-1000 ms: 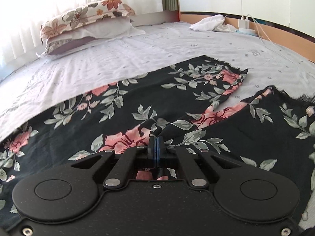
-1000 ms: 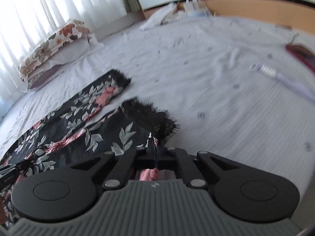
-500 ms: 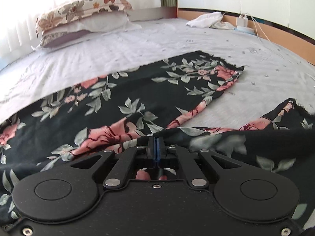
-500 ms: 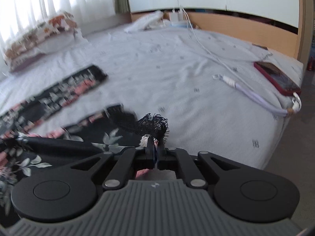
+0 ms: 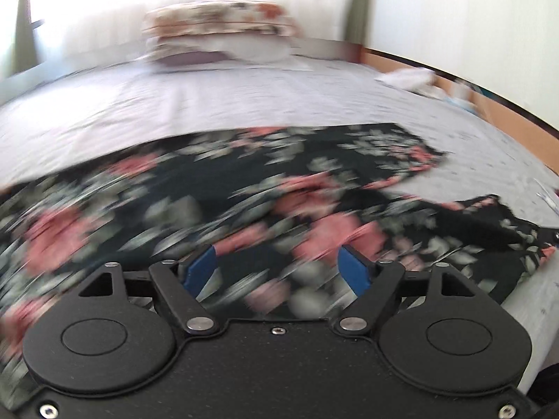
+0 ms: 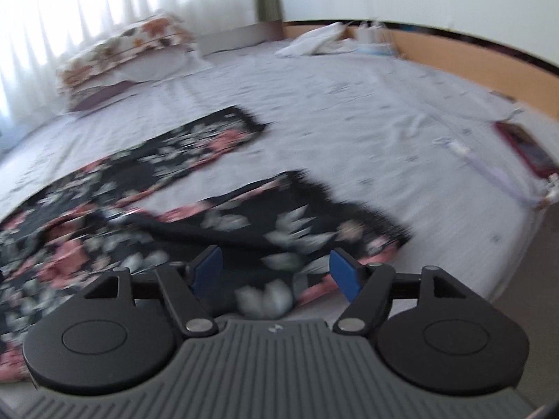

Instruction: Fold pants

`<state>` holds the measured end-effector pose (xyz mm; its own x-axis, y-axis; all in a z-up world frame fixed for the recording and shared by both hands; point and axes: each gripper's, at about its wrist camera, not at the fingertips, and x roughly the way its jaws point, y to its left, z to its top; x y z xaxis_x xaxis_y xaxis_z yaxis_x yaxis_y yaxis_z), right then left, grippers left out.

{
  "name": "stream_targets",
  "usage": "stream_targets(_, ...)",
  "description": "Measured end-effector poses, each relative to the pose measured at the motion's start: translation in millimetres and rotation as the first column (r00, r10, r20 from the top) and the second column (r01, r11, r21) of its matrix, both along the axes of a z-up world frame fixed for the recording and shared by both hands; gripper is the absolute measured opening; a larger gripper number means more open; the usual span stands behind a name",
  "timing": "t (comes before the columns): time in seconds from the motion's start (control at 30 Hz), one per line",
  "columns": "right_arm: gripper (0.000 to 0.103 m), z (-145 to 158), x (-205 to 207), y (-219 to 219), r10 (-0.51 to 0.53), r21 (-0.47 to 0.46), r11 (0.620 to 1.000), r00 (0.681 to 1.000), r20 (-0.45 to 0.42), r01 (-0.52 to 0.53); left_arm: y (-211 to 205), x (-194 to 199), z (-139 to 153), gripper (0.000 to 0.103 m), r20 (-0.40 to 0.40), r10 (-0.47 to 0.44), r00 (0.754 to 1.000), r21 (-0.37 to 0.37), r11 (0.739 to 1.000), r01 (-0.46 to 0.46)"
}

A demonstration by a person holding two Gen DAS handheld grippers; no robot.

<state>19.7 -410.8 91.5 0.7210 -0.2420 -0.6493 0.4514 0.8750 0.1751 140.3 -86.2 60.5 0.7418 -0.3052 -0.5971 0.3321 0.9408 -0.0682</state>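
The floral pants (image 5: 244, 202) lay spread across the bed (image 5: 209, 104), legs reaching toward the far side, one leg drawn nearer the bed's edge, probably to line it up for folding; the left gripper (image 5: 277, 269) stood wide over the fabric, its jaws having just been opening, nothing pinched between them; the right gripper (image 6: 276, 267) likewise had just been opening above the near leg's fringed hem (image 6: 353, 209), gripping nothing; no brand, label or writing was legible.

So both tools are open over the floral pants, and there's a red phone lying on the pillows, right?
Not quite. The phone lies on the sheet near the bed's right edge, far from the pillows, as the right wrist view shows. Both tools are open over the pants.
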Motion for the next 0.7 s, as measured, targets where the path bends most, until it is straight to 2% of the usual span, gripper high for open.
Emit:
stream_targets(0.1, 0.081, -6, -3, 31, 0.094, 0.164, 0.982, 0.995, 0.026, -0.097, 54, -25, 0, 0.081, 0.002, 0.131, 0.991, -0.012, 0.991, -0.131)
stream_targets(0.2, 0.081, -15, -6, 71, 0.177, 0.283, 0.941, 0.983, 0.054, -0.185, 104, -53, 3, 0.087, 0.019, 0.270, 0.963, -0.025, 0.963, -0.269)
stream_targets(0.3, 0.081, -25, -6, 107, 0.239, 0.344, 0.906, 0.969, 0.067, -0.248, 153, -79, 0, 0.090, 0.030, 0.408, 0.912, -0.038, 0.913, -0.407)
stream_targets(0.43, 0.081, -39, 2, 138, 0.264, 0.412, 0.872, 0.963, 0.057, -0.264, 206, -97, -10, 0.091, 0.027, 0.569, 0.822, -0.043, 0.822, -0.568)
stream_targets(0.5, 0.081, -42, 7, 148, 0.233, 0.395, 0.887, 0.970, 0.061, -0.238, 226, -100, -15, 0.091, 0.030, 0.629, 0.777, -0.033, 0.777, -0.628)
stream_targets(0.57, 0.079, -42, 13, 158, 0.199, 0.321, 0.924, 0.978, 0.064, -0.209, 243, -100, -22, 0.092, 0.030, 0.681, 0.732, -0.038, 0.733, -0.680)
stream_targets(0.7, 0.071, -45, 16, 178, 0.114, 0.207, 0.971, 0.992, 0.045, -0.121, 270, -99, -34, 0.093, 0.005, 0.747, 0.665, -0.070, 0.663, -0.745)
